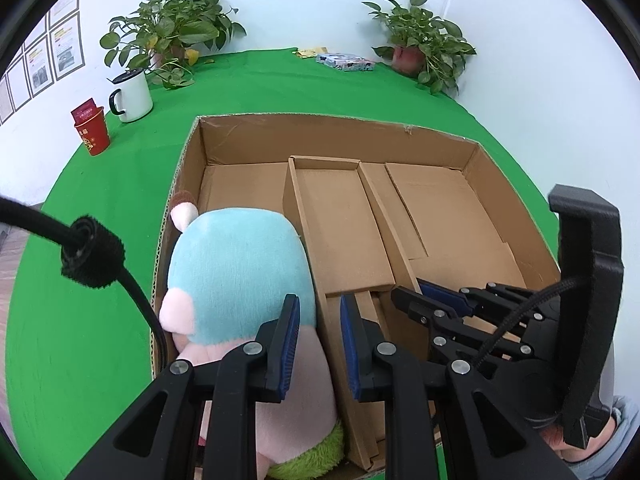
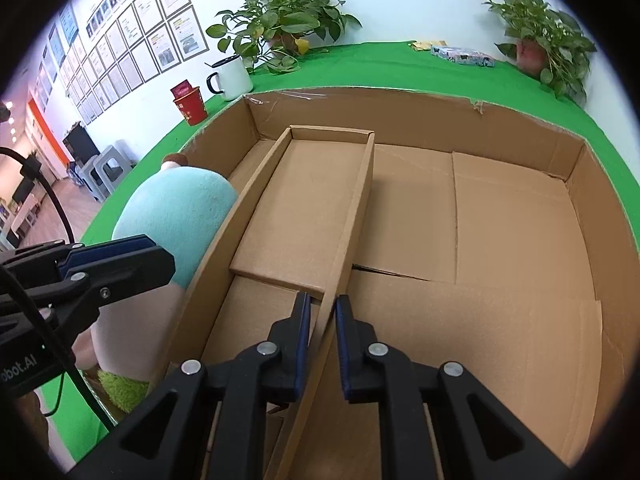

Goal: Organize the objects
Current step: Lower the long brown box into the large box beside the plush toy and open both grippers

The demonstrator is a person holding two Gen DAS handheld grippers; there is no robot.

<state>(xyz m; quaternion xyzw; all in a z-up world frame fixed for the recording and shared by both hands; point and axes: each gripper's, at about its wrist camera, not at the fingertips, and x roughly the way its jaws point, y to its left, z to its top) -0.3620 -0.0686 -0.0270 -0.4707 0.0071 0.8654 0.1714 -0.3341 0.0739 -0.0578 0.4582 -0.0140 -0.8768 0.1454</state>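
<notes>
A large open cardboard box [image 1: 340, 128] [image 2: 400, 108] sits on the green table. Inside it lies a smaller cardboard tray insert [image 1: 340, 216] [image 2: 312, 200]. A blue and pink plush toy [image 1: 240, 264] [image 2: 176, 208] fills the box's left compartment. My left gripper [image 1: 320, 344] straddles the insert's left wall, jaws slightly apart, one finger against the plush. My right gripper [image 2: 322, 340] is closed on the insert's right wall [image 2: 352, 224]. The right gripper also shows in the left wrist view [image 1: 436, 296].
A white mug [image 1: 130, 96] [image 2: 230, 78] and a red paper cup [image 1: 93, 130] [image 2: 191, 106] stand at the far left. Two potted plants [image 1: 176, 36] [image 1: 424, 48] and a patterned packet [image 1: 346, 62] [image 2: 464, 56] sit along the far edge.
</notes>
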